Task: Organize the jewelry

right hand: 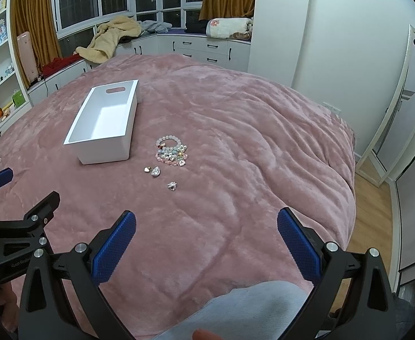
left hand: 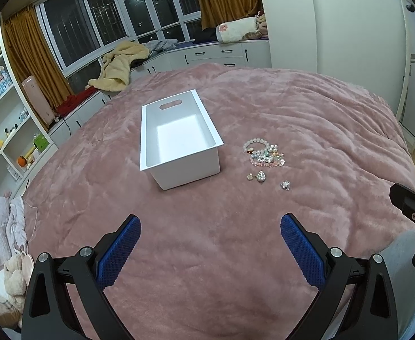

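Observation:
A white rectangular bin stands empty on the pink bedspread. To its right lies a pile of beaded bracelets. Nearer me lie a small gold heart charm, a teardrop pendant and a small silver charm. My left gripper is open and empty, hovering over the bedspread well short of the bin. My right gripper is open and empty, short of the jewelry. Each gripper shows at the edge of the other's view.
The pink bedspread covers a large bed. Shelves with toys stand left; plush toys lie at the bed's near left. Window-seat cabinets with a yellow blanket run behind. A wardrobe door and wood floor are right.

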Motion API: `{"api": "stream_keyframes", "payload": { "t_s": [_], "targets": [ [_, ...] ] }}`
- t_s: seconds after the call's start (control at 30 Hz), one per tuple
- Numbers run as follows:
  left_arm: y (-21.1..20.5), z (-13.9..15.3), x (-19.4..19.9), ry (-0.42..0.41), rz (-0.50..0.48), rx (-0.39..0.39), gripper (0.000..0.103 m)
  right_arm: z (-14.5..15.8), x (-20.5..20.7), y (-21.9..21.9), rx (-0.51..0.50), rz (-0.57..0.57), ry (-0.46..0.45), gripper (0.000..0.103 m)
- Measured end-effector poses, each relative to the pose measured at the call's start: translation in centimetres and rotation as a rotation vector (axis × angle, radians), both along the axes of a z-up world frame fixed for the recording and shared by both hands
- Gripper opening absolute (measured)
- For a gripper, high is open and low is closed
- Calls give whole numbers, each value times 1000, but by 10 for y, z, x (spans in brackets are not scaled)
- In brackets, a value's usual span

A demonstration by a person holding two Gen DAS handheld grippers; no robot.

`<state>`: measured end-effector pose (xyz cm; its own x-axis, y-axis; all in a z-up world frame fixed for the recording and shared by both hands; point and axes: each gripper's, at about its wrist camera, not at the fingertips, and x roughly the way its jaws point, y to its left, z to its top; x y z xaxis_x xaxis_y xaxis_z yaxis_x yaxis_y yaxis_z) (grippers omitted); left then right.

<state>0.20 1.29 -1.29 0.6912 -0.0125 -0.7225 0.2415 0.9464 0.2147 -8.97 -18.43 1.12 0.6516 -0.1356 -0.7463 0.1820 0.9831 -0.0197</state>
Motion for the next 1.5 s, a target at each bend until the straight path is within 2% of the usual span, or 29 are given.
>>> {"api": "stream_keyframes", "payload": {
  "t_s": [1.5],
  "targets": [
    [-5,-3,-3,3,-7,16,100,-5,-2,-1,9,0,4,98]
  ]
}}
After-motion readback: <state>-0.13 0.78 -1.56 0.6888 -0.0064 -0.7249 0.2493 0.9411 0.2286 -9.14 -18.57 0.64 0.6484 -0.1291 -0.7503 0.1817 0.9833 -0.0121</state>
